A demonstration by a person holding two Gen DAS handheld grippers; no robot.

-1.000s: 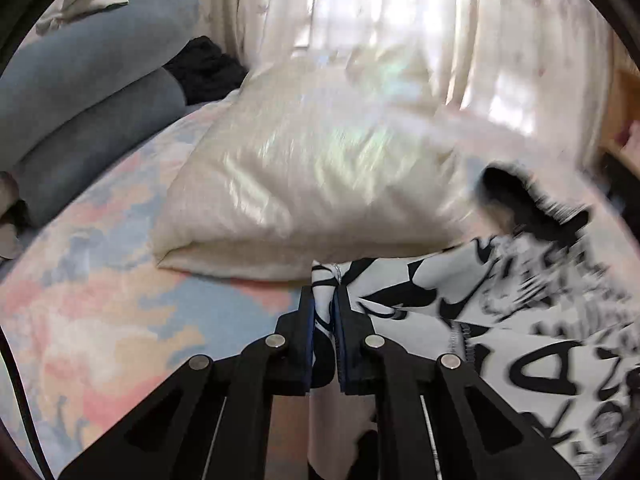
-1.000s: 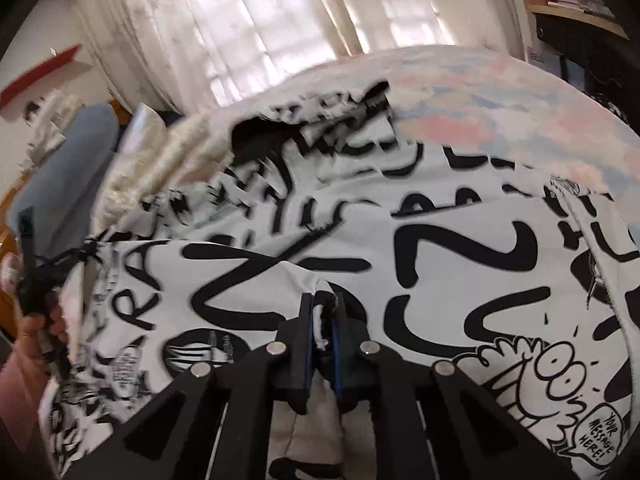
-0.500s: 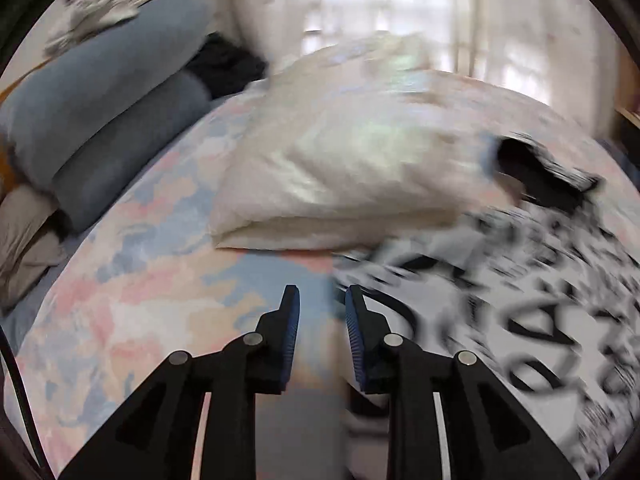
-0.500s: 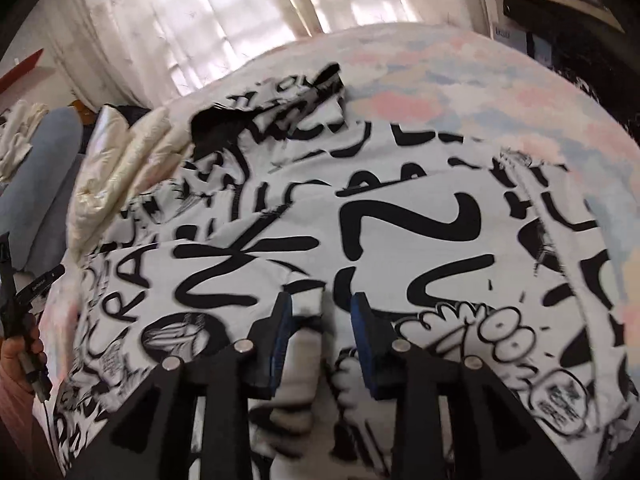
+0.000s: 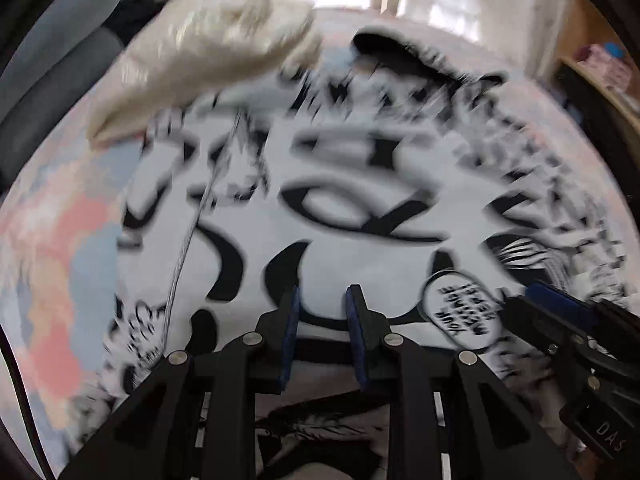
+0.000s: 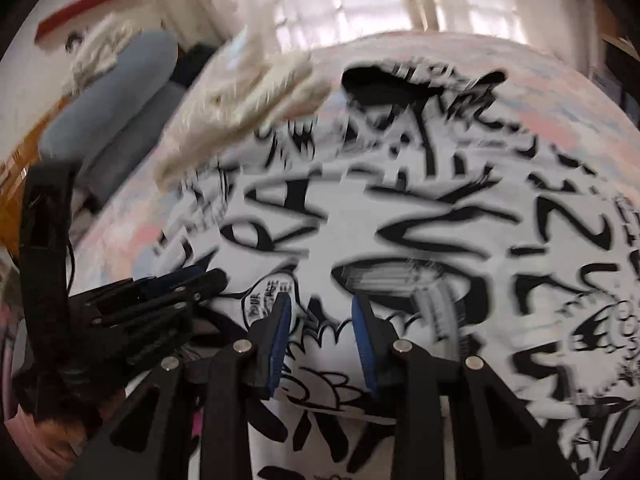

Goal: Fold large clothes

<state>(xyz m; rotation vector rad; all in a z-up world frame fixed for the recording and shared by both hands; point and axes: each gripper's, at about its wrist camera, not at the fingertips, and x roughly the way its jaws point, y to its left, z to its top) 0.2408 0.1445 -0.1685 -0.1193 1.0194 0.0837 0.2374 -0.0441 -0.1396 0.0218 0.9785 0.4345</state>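
Note:
A large white garment (image 5: 360, 184) with black graffiti print lies spread on the bed; its dark neck opening (image 5: 384, 46) is at the far end. My left gripper (image 5: 323, 314) hovers open over the garment's near part, with nothing between its blue pads. In the right wrist view the same garment (image 6: 420, 208) fills the middle, and my right gripper (image 6: 320, 320) is open above it, holding nothing. The two grippers sit side by side: the right gripper (image 5: 560, 312) shows at the left view's right edge, the left gripper (image 6: 176, 284) at the right view's left edge.
A cream pillow (image 5: 208, 52) lies at the far left, touching the garment's top corner. Blue-grey bolsters (image 5: 56, 64) are stacked beyond it. The pastel bedsheet (image 5: 56, 264) shows at the left. Curtains (image 6: 360, 0) hang behind the bed and a shelf (image 5: 600, 60) stands at the right.
Both grippers let go of the garment's edge and opened. The left one swung right, over the print, and the right one moved left, so they now sit close together.

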